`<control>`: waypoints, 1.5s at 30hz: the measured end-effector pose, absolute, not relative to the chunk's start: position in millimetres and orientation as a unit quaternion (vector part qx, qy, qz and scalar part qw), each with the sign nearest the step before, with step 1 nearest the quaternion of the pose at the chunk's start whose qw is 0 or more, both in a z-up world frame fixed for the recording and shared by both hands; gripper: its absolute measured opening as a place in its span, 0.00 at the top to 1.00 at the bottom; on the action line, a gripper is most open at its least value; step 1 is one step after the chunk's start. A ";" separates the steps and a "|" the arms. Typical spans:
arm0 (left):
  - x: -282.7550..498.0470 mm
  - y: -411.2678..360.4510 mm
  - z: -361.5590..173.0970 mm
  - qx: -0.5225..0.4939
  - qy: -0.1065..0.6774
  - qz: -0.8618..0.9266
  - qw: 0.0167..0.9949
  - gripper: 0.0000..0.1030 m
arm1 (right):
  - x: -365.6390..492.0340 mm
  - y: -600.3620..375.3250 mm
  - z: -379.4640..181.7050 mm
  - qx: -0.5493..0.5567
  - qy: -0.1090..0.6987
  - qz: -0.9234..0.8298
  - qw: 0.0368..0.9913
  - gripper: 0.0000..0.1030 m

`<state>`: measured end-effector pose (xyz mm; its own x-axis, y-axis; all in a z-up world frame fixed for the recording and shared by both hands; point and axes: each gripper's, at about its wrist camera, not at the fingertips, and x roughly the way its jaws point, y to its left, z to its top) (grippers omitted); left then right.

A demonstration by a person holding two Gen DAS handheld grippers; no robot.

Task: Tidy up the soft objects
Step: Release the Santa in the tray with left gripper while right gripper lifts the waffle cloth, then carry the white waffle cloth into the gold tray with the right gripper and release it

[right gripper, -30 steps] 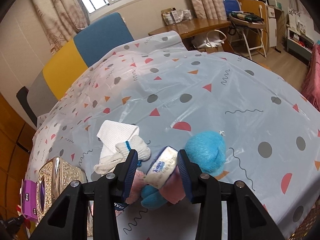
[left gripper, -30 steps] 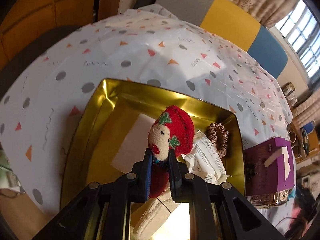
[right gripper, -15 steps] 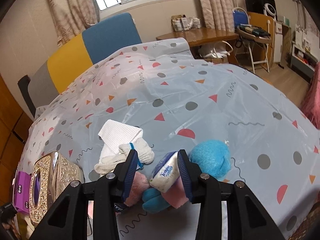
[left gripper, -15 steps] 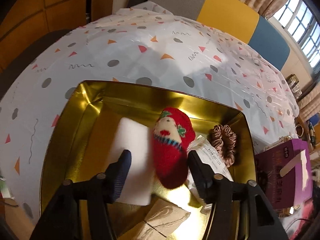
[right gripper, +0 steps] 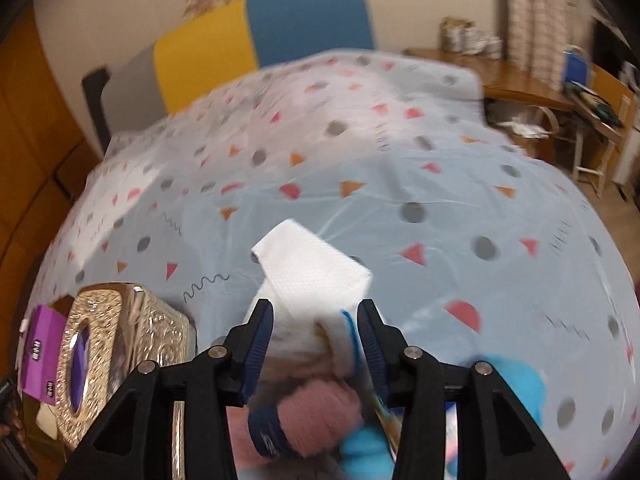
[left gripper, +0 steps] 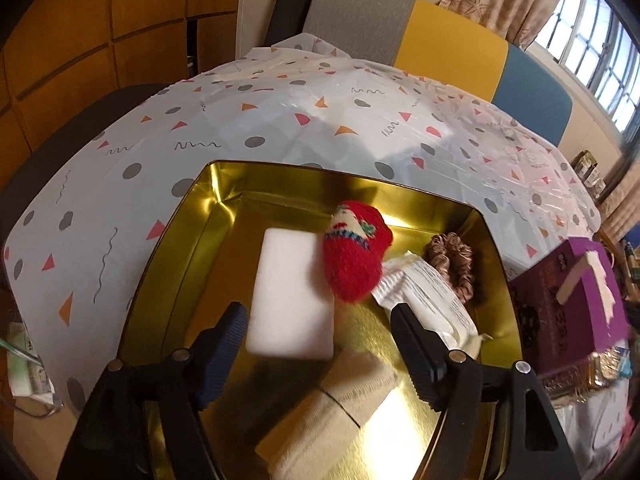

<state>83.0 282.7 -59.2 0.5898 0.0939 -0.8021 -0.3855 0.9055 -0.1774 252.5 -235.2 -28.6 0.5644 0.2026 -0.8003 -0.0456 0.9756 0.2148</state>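
In the left wrist view my left gripper (left gripper: 320,332) is open and empty above a gold tin (left gripper: 180,216). In the tin lie a red knitted sock (left gripper: 354,258), a white sponge block (left gripper: 290,292), a white wipes pack (left gripper: 432,300), a brown scrunchie (left gripper: 454,258) and a beige folded cloth (left gripper: 332,412). In the blurred right wrist view my right gripper (right gripper: 316,340) is open over a pile of soft things: a white folded towel (right gripper: 310,268), white gloves (right gripper: 332,332), a pink fuzzy sock (right gripper: 316,412) and a blue plush (right gripper: 516,380). Nothing is held between its fingers.
A purple box (left gripper: 572,300) stands right of the tin. An ornate gold tissue box (right gripper: 112,344) with a purple pack (right gripper: 40,348) sits left of the pile. A patterned tablecloth (right gripper: 400,168) covers the table. A grey, yellow and blue chair back (left gripper: 420,32) stands behind.
My left gripper opened and let the red sock drop into the tin, then drew back. My right gripper swung left, away from the tissue pack, and now sits over the gloves and towel.
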 end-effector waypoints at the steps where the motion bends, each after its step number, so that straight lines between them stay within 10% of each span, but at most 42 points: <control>1: 78.9 281.8 -58.8 -0.172 0.429 0.136 0.876 0.27 | 267.8 -230.7 -34.4 0.079 0.476 0.076 0.872 0.57; 4: 68.6 281.8 -60.5 -0.186 0.432 0.135 0.872 0.27 | 303.7 -223.2 -51.2 0.066 0.515 0.094 0.849 0.50; 6: 63.7 282.2 -61.9 -0.186 0.436 0.138 0.870 0.27 | 322.1 -221.2 -59.8 0.059 0.531 0.095 0.840 0.28; 19: 61.6 284.2 -64.4 -0.185 0.434 0.149 0.869 0.27 | 352.5 -194.0 -102.2 -0.005 0.590 0.134 0.796 0.25; 22: 59.7 280.5 -61.2 -0.187 0.428 0.144 0.872 0.27 | 332.5 -173.0 -103.7 -0.074 0.572 0.136 0.806 0.44; 24: 58.0 278.3 -59.6 -0.187 0.428 0.140 0.873 0.27 | 324.8 -166.7 -99.1 -0.080 0.564 0.142 0.810 0.89; 45: 8.5 252.6 -23.5 -0.137 0.390 0.115 0.903 0.26 | 269.0 -167.4 19.1 -0.013 0.467 0.118 0.876 0.92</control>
